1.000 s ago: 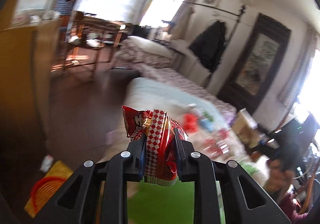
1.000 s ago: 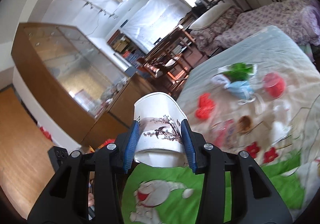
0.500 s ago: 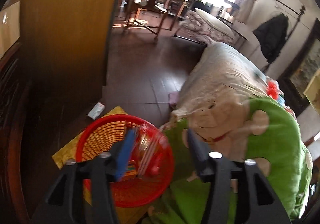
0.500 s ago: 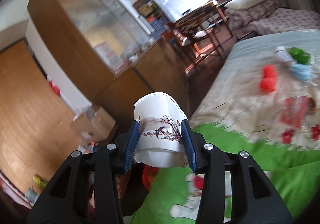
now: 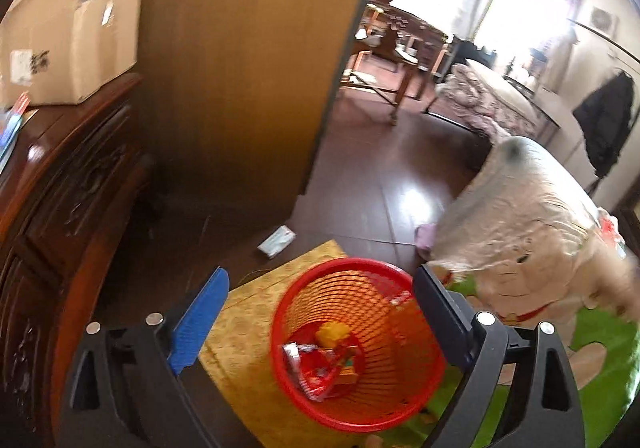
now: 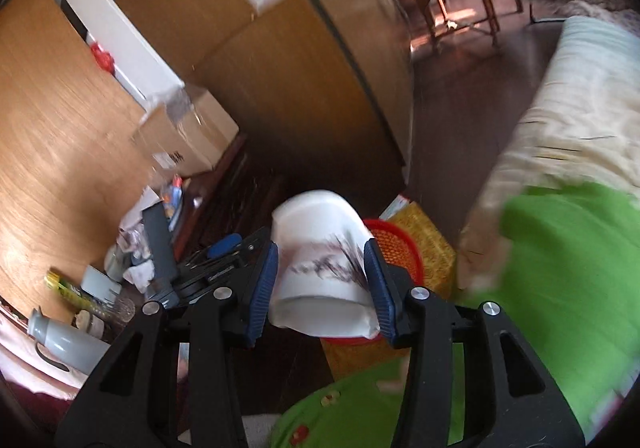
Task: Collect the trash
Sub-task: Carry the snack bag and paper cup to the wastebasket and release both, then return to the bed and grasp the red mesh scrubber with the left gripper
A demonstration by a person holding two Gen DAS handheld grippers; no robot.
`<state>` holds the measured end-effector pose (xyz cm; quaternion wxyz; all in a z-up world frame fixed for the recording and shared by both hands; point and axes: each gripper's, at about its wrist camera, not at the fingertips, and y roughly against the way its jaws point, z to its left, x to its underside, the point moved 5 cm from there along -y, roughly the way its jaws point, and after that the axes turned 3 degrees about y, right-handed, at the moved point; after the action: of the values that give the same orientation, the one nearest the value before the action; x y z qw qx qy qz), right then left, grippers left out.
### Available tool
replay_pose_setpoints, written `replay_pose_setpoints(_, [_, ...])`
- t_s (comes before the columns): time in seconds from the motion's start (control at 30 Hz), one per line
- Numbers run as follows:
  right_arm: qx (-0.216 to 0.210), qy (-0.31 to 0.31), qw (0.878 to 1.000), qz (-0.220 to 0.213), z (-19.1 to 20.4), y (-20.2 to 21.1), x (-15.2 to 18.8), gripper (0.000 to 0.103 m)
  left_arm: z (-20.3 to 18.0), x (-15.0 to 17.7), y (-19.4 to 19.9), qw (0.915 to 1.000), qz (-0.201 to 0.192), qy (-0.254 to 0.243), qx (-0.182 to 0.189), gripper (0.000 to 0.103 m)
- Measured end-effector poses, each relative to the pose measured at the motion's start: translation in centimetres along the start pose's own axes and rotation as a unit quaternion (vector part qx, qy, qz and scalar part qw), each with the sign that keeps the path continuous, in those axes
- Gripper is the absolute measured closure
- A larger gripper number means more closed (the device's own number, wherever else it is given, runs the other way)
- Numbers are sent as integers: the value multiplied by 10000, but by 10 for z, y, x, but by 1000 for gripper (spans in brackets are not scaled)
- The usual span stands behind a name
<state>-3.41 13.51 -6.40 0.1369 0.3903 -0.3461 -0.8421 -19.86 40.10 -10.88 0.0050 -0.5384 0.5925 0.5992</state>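
My left gripper point(image 5: 320, 312) is open and empty, held above a red mesh basket point(image 5: 296, 304) on the floor. The red checked snack wrapper point(image 5: 316, 372) lies in the basket with other trash. My right gripper point(image 6: 320, 280) is shut on a white paper cup point(image 6: 320, 260) with a dark branch print, squeezed out of round. The red basket point(image 6: 394, 244) shows just behind the cup in the right wrist view.
The basket stands on a yellow mat point(image 5: 248, 332) beside the bed with its green and cream cover point(image 5: 532, 248). A dark carved chest point(image 5: 60, 208) with a cardboard box point(image 5: 68, 44) is at left. A small white packet point(image 5: 277, 242) lies on the floor.
My left gripper swung from the bed down over the basket, opened and dropped the snack wrapper in. My right gripper carried the cup from over the bed toward the basket.
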Motion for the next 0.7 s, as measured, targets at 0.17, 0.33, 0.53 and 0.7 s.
replay_pose_setpoints(0.17, [67, -82, 9999, 1, -2, -14, -3, 41, 23, 1, 7, 9998, 22, 200, -72, 12])
replay_pose_setpoints(0.33, [163, -158, 9993, -296, -13, 9, -3, 43, 10, 2, 9, 10000, 32, 70, -53, 12])
replay_pose_setpoints(0.53, [499, -206, 9941, -944, -30, 62, -10, 42, -43, 4, 20, 9988, -48, -398, 270, 12])
replay_pose_setpoints(0.7, [752, -507, 9842, -1520, -60, 118, -7, 42, -106, 8, 37, 9929, -141, -1031, 575, 11])
